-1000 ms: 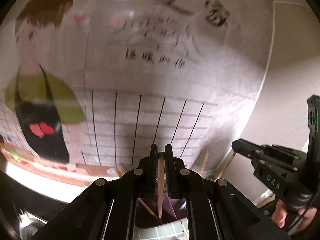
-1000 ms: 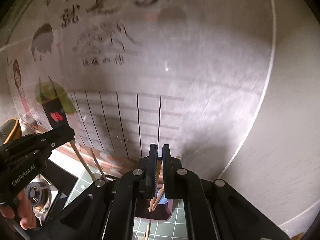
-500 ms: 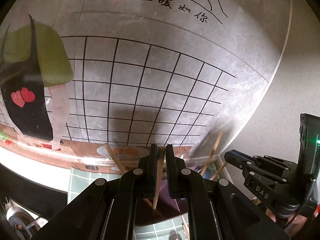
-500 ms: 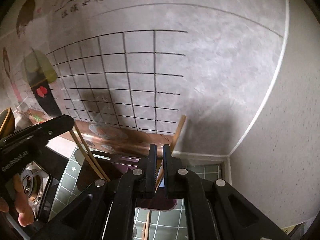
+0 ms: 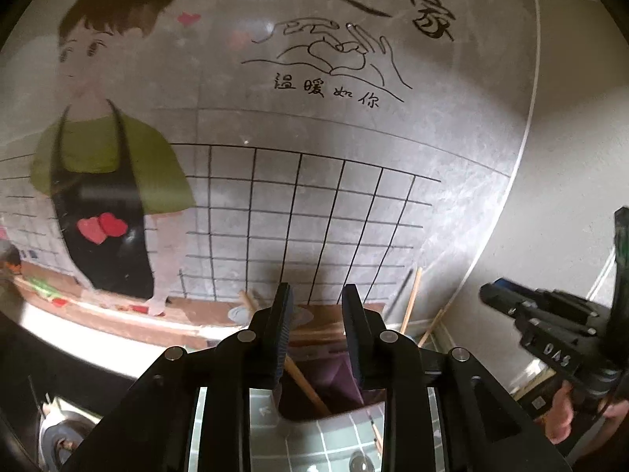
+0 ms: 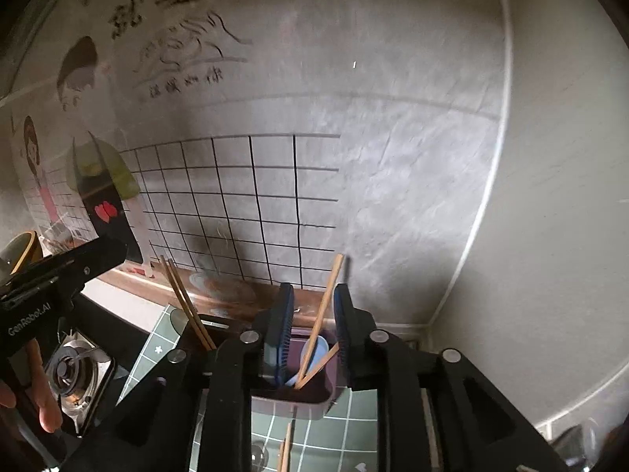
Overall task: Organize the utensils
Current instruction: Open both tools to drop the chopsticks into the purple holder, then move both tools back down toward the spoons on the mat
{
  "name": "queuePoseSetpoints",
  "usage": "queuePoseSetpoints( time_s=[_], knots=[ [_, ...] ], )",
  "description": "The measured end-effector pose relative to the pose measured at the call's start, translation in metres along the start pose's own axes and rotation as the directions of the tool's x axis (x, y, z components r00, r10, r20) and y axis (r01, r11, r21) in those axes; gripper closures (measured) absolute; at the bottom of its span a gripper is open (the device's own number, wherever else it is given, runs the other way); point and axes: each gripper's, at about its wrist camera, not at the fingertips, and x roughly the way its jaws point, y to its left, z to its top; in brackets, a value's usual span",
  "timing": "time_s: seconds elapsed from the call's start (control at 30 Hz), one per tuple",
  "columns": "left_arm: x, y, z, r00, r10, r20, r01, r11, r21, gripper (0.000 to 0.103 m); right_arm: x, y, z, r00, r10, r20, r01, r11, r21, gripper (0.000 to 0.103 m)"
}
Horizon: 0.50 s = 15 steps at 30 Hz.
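Both grippers sit over the purple utensil holder (image 6: 293, 397) w/ jaws opening. The left gripper (image 5: 316, 326) is spread, nothing between its pads; a chopstick (image 5: 306, 385) leans in the holder just below. The right gripper (image 6: 312, 320) is spread too; another chopstick (image 6: 324, 306) stands tilted in the gap, unpinched, next to a blue spoon (image 6: 314, 352). Two more chopsticks (image 6: 188, 306) lean at left.
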Motion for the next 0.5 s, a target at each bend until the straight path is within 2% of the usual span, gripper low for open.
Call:
queuePoseSetpoints(
  time_s=[0.1,0.23,0.4,0.5],
  knots=[
    [-0.013,-0.005,-0.023,1.0,0.019,-0.012,-0.019,1.0,0.016,0.076,-0.017,0.001,-0.011,1.0,0.011,0.016,-0.011,1.0,0.008,0.08],
    [-0.025,-0.004,-0.069,0.996,0.017,-0.086,-0.018,1.0,-0.007,0.076,-0.034,0.004,-0.037,1.0,0.024,0.015,-0.024,0.999,0.025,0.08],
    [-0.038,-0.01,-0.141,0.979,0.016,-0.202,-0.016,1.0,0.003,0.076,-0.052,0.007,-0.086,0.999,0.037,-0.026,-0.035,0.998,0.05,0.08],
    [-0.044,-0.01,-0.176,0.965,0.007,-0.262,-0.016,0.999,-0.031,0.076,-0.059,0.006,-0.115,0.997,0.054,-0.063,-0.05,0.997,0.061,0.08]
  ],
)
